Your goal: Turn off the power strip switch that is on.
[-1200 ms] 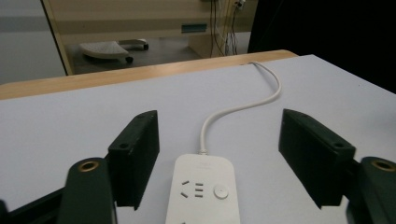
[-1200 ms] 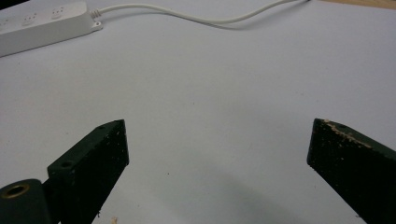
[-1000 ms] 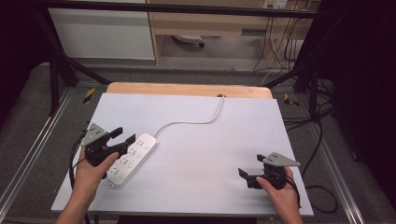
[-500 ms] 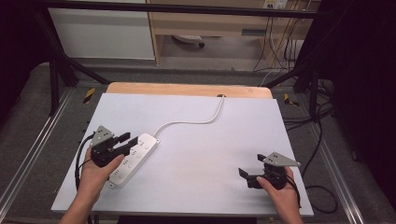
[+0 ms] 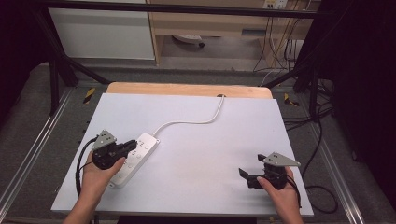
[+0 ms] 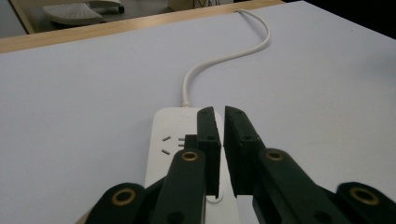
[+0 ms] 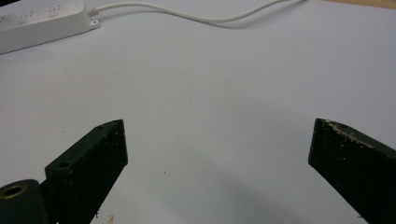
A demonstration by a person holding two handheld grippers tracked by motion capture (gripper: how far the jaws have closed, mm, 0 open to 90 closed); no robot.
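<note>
The left gripper (image 6: 222, 116), jaws nearly closed on nothing, hovers above the long white plastic power strip (image 5: 135, 157); the right gripper (image 5: 252, 175) rests wide open on the pale grey table (image 5: 201, 154).

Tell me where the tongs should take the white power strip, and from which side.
Grip the power strip across its narrow width, near the middle of its long body, coming down from above. It lies flat and slim on the table, so only the two long side walls offer opposed faces. Avoid the cord end.
</note>
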